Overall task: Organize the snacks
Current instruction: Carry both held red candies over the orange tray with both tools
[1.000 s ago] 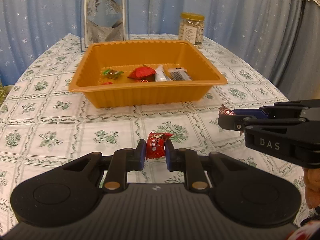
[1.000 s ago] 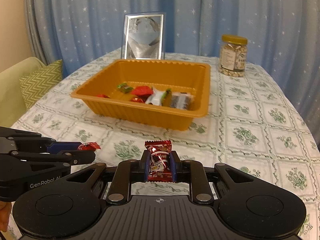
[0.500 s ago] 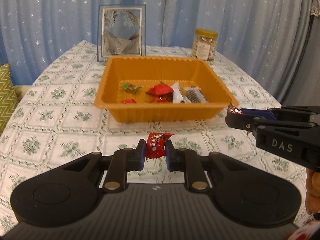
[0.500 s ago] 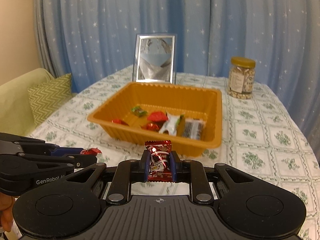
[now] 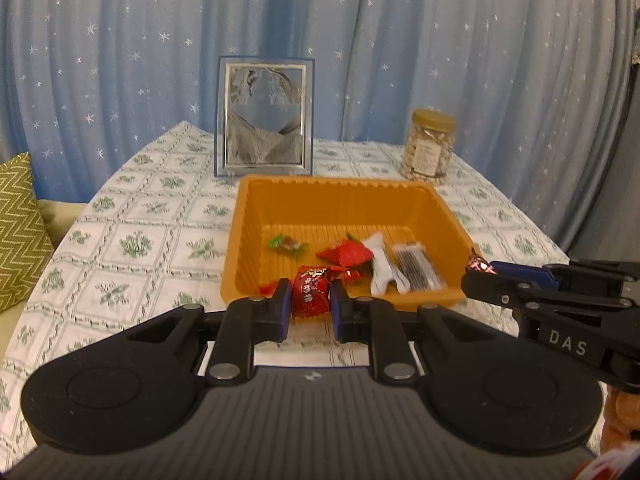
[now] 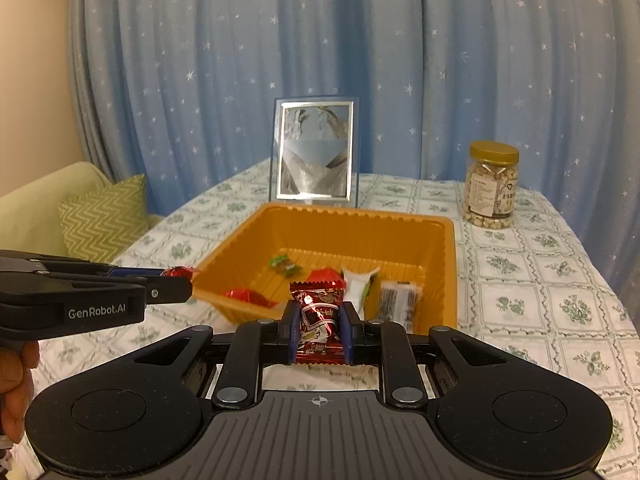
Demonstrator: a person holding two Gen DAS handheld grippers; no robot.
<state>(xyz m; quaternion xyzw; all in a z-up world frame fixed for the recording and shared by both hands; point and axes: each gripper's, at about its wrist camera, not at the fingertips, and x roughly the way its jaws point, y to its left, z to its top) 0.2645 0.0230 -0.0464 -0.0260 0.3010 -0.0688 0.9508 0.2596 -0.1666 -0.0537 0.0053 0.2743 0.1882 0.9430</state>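
Note:
My left gripper (image 5: 309, 300) is shut on a bright red wrapped candy (image 5: 310, 291), held above the table just short of the orange tray's near wall. The orange tray (image 5: 340, 186) holds several wrapped snacks: a green one, red ones, a white packet and a dark bar. My right gripper (image 6: 319, 328) is shut on a dark red foil snack (image 6: 319, 320), also in the air at the tray's (image 6: 352, 214) near edge. Each gripper shows side-on in the other's view, the right gripper (image 5: 476, 270) beside the tray's right corner and the left gripper (image 6: 176, 274) by its left corner.
A framed picture (image 5: 265, 116) stands behind the tray and a gold-lidded jar of nuts (image 5: 429, 148) at the back right. A floral tablecloth (image 5: 140, 232) covers the round table. A green zigzag cushion (image 6: 102, 220) lies on a sofa to the left. Blue starred curtains hang behind.
Both grippers have risen off the table with their snacks and now look down into the tray from higher up; the tray sits lower and farther in both views.

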